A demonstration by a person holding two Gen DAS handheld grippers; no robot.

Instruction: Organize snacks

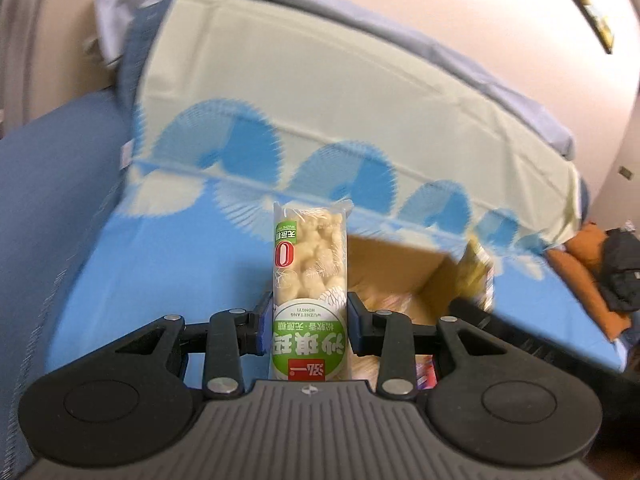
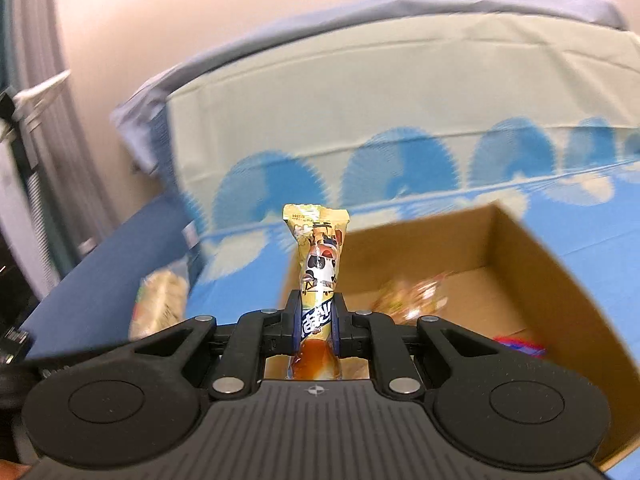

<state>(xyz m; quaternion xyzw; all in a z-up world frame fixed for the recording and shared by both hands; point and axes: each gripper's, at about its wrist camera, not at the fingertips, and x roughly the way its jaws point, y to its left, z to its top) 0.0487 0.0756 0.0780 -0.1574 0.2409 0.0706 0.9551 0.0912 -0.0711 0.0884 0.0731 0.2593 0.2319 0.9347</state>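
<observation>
My left gripper (image 1: 308, 312) is shut on a green-and-white snack pack (image 1: 309, 264) of pale puffed pieces, held upright above the blue bedding. Behind it to the right sits an open cardboard box (image 1: 436, 276), where a blurred yellow pack (image 1: 476, 276) shows at its right rim. My right gripper (image 2: 317, 314) is shut on a thin yellow snack pack (image 2: 320, 260) with a cartoon print, also upright, just left of the cardboard box (image 2: 532, 280). Several wrapped snacks (image 2: 416, 300) lie inside the box. The green-and-white pack (image 2: 160, 304) appears blurred at the left of the right wrist view.
The box rests on a bed with a blue and cream patterned cover (image 1: 168, 264). A large cream pillow (image 1: 340, 92) leans against the wall behind. An orange cloth and dark clothes (image 1: 608, 264) lie at the bed's right edge. A curtain (image 2: 44, 152) hangs on the left.
</observation>
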